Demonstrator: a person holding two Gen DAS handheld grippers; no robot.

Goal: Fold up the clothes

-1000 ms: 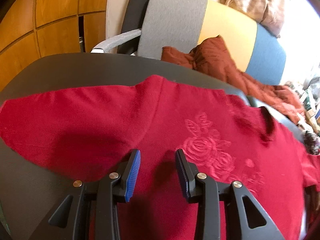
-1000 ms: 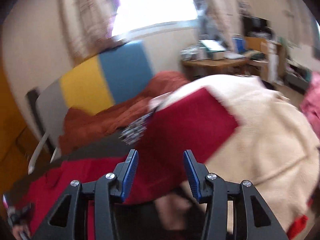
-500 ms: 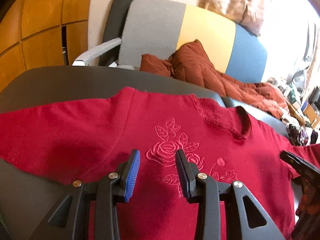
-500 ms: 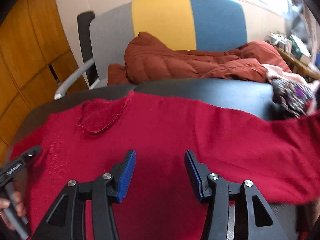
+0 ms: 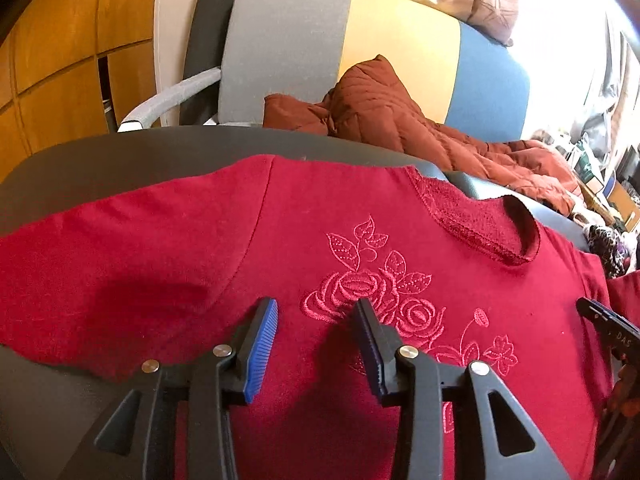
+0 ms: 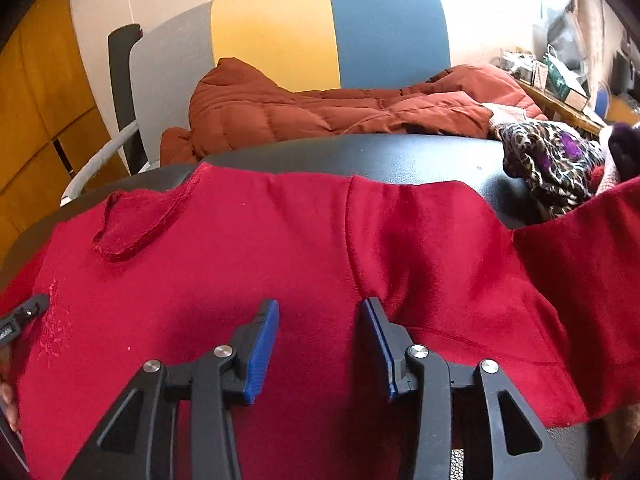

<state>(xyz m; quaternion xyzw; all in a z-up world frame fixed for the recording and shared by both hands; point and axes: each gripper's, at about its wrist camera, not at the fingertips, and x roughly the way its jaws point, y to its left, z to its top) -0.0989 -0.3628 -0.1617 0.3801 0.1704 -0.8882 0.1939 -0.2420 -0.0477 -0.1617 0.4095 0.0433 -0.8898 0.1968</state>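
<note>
The left gripper [image 5: 316, 334] had its jaws spread with nothing between them, poised over the red shirt [image 5: 312, 264], which lay flat, front up, across the dark table [image 5: 120, 156]. Just past its right finger, toward 1 o'clock, sat the embroidered roses [image 5: 384, 300]; the collar [image 5: 480, 228] lay farther out at 2 o'clock, and one sleeve [image 5: 80, 264] stretched toward 9 o'clock. The right gripper [image 6: 320, 340] likewise stood with jaws apart and empty over the shirt [image 6: 248, 256], beside the shoulder seam that ran toward 12 o'clock; the collar [image 6: 136, 224] was at 10 o'clock and the other sleeve [image 6: 540, 280] ran off to 3 o'clock. Beyond the table [image 6: 360, 156], at 12 o'clock, a rust jacket [image 6: 320, 108] lay on a grey, yellow and blue chair [image 6: 280, 32]; a leopard-print cloth [image 6: 552, 160] lay at 2 o'clock.
</note>
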